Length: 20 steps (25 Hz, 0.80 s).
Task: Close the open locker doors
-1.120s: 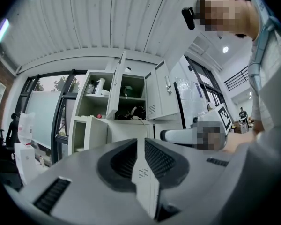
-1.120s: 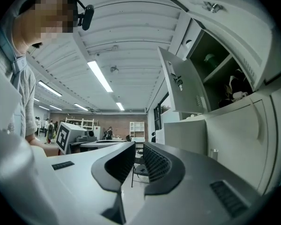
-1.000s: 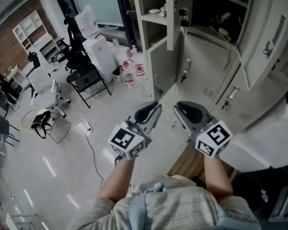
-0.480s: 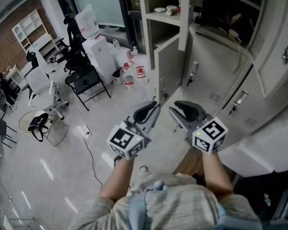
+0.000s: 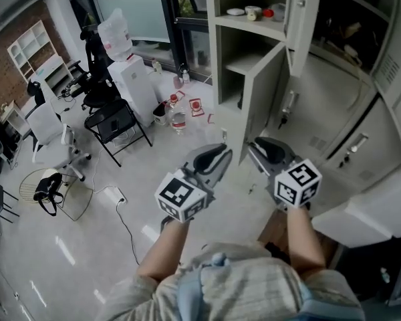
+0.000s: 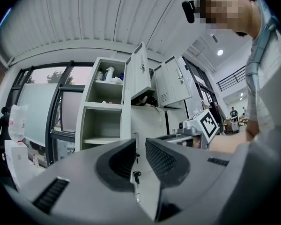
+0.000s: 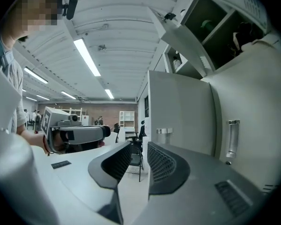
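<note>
A grey locker bank (image 5: 334, 112) fills the top right of the head view. Its lower door (image 5: 262, 95) swings out toward me, edge-on, with keys hanging from it (image 6: 136, 175). An upper door (image 5: 301, 15) stands open above it, and another upper door (image 5: 397, 52) is open further right. My left gripper (image 5: 222, 154) and right gripper (image 5: 254, 146) are side by side just below the lower door's edge, both shut and holding nothing. The left gripper (image 6: 140, 146) points at that door's edge. Past the right gripper (image 7: 139, 149), the door's flat face (image 7: 178, 111) is close.
A water dispenser (image 5: 137, 79), a black folding chair (image 5: 117, 122) and a white office chair (image 5: 50, 136) stand to the left. Bottles (image 5: 177, 116) stand on the floor near the lockers. A cable (image 5: 123, 206) trails across the floor. A grey cabinet (image 5: 367, 212) sits at my right.
The view has shifted, so the lockers sit further right and the lower open door now stands just above the grippers. Both grippers stay shut and side by side.
</note>
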Each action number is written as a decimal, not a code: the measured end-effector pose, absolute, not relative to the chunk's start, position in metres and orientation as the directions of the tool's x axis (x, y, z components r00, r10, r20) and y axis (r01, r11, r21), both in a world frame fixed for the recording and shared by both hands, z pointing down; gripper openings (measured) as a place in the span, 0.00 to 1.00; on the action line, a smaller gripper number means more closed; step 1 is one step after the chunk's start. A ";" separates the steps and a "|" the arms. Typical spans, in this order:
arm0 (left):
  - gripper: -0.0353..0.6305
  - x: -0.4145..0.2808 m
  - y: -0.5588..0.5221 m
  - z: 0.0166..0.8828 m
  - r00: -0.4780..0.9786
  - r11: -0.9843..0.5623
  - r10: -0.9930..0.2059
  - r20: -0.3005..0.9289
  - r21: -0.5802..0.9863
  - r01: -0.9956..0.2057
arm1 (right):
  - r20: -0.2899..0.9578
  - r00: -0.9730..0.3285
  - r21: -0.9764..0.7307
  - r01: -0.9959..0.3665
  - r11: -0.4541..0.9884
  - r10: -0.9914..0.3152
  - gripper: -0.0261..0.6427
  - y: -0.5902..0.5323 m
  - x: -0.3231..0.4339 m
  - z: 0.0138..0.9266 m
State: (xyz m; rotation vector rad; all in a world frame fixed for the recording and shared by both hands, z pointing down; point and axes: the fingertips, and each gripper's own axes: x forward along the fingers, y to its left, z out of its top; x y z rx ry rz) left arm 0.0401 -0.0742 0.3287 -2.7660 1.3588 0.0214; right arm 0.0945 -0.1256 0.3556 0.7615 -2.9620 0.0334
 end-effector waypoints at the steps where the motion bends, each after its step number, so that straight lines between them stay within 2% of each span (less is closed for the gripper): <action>1: 0.13 0.036 -0.078 0.333 0.621 -0.620 -0.783 -0.031 -0.042 -0.783 | 0.093 -0.863 0.001 -0.499 0.867 -0.497 0.16 -0.132 0.092 0.360; 13: 0.13 0.014 -0.105 0.352 0.722 -0.722 -0.692 -0.002 -0.024 -0.692 | 0.178 -0.772 -0.001 -0.620 0.784 -0.610 0.18 -0.168 0.079 0.379; 20: 0.13 0.004 -0.117 0.352 0.745 -0.745 -0.667 0.006 -0.033 -0.666 | 0.147 -0.754 -0.050 -0.652 0.757 -0.640 0.18 -0.178 0.071 0.380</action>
